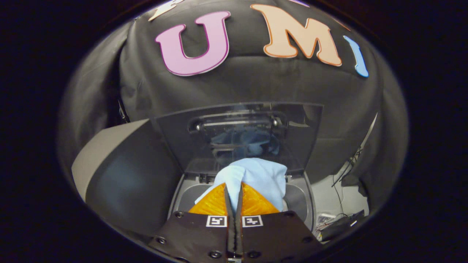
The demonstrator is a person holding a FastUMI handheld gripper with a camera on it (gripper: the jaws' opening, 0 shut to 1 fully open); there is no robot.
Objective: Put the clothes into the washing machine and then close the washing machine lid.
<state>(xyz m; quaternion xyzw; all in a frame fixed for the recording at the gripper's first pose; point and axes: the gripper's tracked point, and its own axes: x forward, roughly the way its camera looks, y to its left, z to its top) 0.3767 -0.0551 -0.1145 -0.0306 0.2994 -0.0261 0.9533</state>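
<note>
Gripper view, lower centre of the frame: the gripper (234,193) has its two fingers pressed nearly together, pinching a fold of the pale blue cloth garment (256,177) between them; the cloth bunches up just ahead of the fingertips and drapes to their right, hanging above the grey top-loading washing machine (303,199); behind it, mid-frame, the machine's clear tinted plastic lid (237,135) stands raised and open; a large grey rounded object (120,171) sits at lower left; dark cables (342,182) trail at lower right.

pale blue cloth (256,177) above washer (303,199), lid (237,135) up
</note>
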